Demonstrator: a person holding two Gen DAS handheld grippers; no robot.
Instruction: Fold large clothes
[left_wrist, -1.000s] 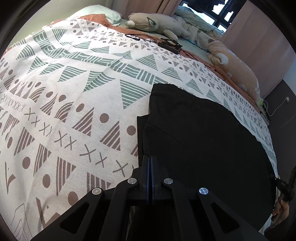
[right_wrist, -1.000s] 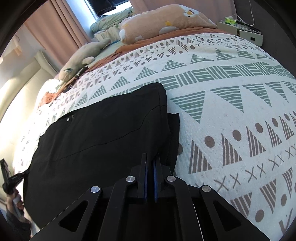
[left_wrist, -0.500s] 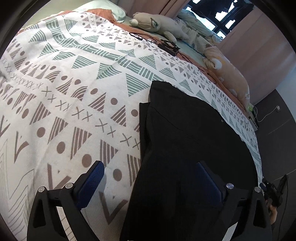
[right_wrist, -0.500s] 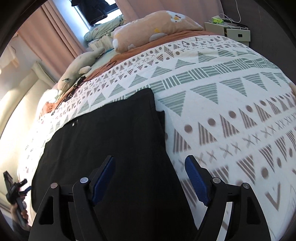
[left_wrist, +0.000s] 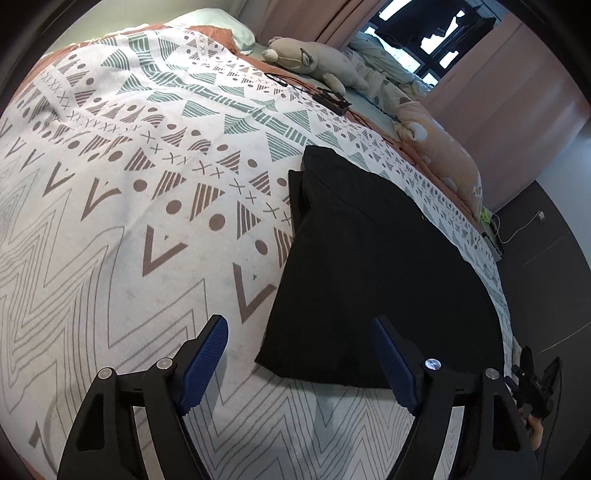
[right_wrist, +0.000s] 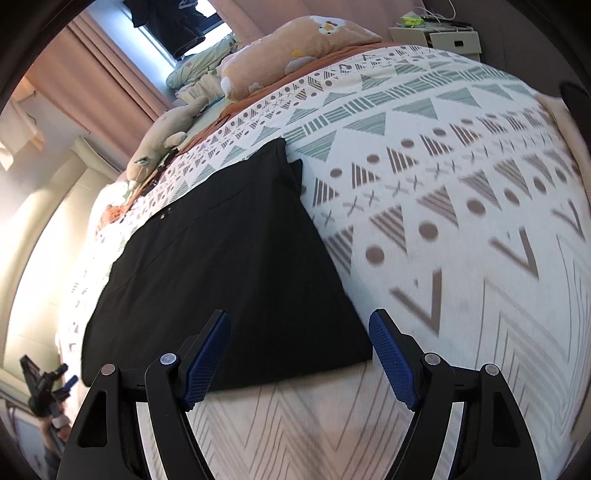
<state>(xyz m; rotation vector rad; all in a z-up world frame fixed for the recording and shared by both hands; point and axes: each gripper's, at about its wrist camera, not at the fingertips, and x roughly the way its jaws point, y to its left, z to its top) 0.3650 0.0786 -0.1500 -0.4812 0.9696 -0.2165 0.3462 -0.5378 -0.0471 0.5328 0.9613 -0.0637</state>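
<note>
A black garment (left_wrist: 369, 266) lies folded flat on the patterned bed cover (left_wrist: 147, 184), its near edge straight and a narrow flap showing along its left side. My left gripper (left_wrist: 299, 325) hovers just short of the garment's near left corner. Its jaws are closing and the blue pads (left_wrist: 207, 350) press on nothing. In the right wrist view the same garment (right_wrist: 221, 266) rests on the cover (right_wrist: 443, 184). My right gripper (right_wrist: 299, 315) stands open over the near right corner, its pads clear of the cloth.
Plush toys (left_wrist: 314, 55) (right_wrist: 295, 48) and a pale pillow (left_wrist: 221, 22) lie at the far end of the bed. A black device with cables (left_wrist: 332, 99) sits near them. A bedside table (right_wrist: 443, 33) stands at the far right, with pink curtains (right_wrist: 92, 74) at the window and dark floor (left_wrist: 546, 258) beside the bed.
Both grippers were shut on the garment's edge. They have opened, let it go and drawn back toward the near side of the bed. The garment stays flat.
</note>
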